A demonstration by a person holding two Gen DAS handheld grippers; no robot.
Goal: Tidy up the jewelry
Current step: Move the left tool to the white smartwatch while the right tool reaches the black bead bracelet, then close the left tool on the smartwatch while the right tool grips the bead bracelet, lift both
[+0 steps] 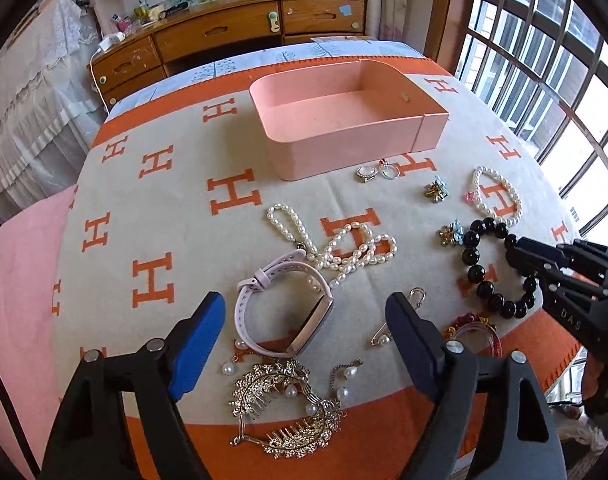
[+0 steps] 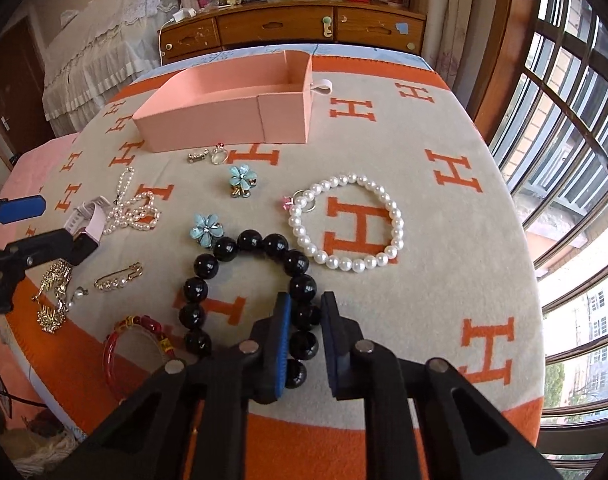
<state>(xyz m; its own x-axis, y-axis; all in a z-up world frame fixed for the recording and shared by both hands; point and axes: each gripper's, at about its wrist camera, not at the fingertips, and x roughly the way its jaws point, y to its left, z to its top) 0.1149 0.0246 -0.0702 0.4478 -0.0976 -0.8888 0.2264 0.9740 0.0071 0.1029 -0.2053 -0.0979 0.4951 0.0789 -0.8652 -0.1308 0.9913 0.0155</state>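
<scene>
My left gripper (image 1: 304,320) is open, its two fingers standing either side of a pale pink watch (image 1: 312,326) without touching it. In the right wrist view my right gripper (image 2: 305,320) is shut on a black bead bracelet (image 2: 224,248), with a few beads squeezed between its pads. The same bracelet (image 1: 471,256) shows at the right of the left wrist view, the right gripper's tips at its far side. An open pink box (image 1: 343,152) stands at the back of the cloth with nothing visible inside it. The box (image 2: 208,120) sits upper left in the right wrist view.
On the orange-and-cream cloth lie a pearl necklace (image 1: 343,248), a pearl bracelet (image 2: 343,262), two rings (image 1: 365,174), two blue flower brooches (image 2: 242,180), a gold hair comb (image 1: 288,412), a pearl pin (image 2: 118,278) and a red bangle (image 2: 114,360). A window is on the right.
</scene>
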